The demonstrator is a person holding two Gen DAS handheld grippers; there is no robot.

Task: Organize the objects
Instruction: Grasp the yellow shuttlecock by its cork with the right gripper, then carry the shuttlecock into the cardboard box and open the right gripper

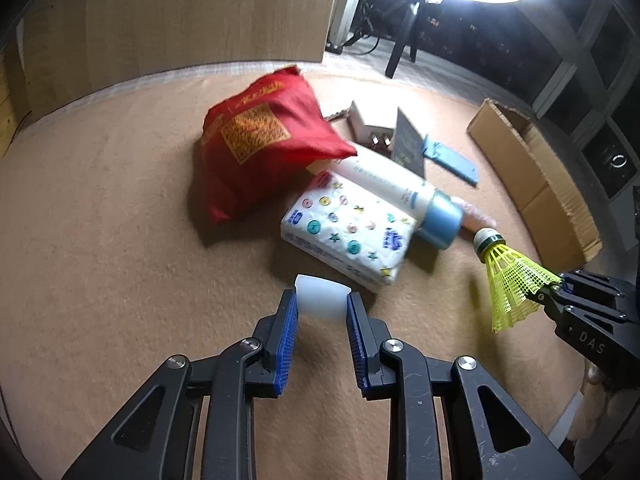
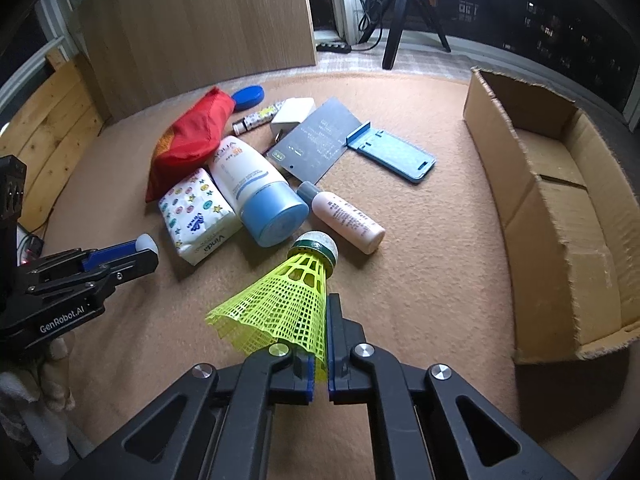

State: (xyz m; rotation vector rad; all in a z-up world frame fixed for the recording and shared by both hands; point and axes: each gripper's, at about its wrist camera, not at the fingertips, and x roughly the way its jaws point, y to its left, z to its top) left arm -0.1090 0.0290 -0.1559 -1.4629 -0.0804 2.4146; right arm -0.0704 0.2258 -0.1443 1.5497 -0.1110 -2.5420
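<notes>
My left gripper (image 1: 321,295) is shut on a small white translucent cap (image 1: 320,286), held between the blue pads just above the tan carpet. The right wrist view shows that gripper (image 2: 140,254) at the left edge, with the white cap (image 2: 146,243) at its tip. My right gripper (image 2: 325,302) is shut on the mesh skirt of a yellow shuttlecock (image 2: 288,304), cork end pointing away; the skirt hides its left finger. The left wrist view has the shuttlecock (image 1: 508,276) and right gripper (image 1: 549,290) at the right.
A pile lies ahead: red pouch (image 2: 188,140), tissue pack (image 2: 196,216), large blue-capped bottle (image 2: 256,188), pink bottle (image 2: 348,216), dark card (image 2: 316,144), blue stand (image 2: 396,152), white charger (image 2: 292,114). An open cardboard box (image 2: 560,184) stands at the right. A wooden panel (image 2: 200,16) rises behind.
</notes>
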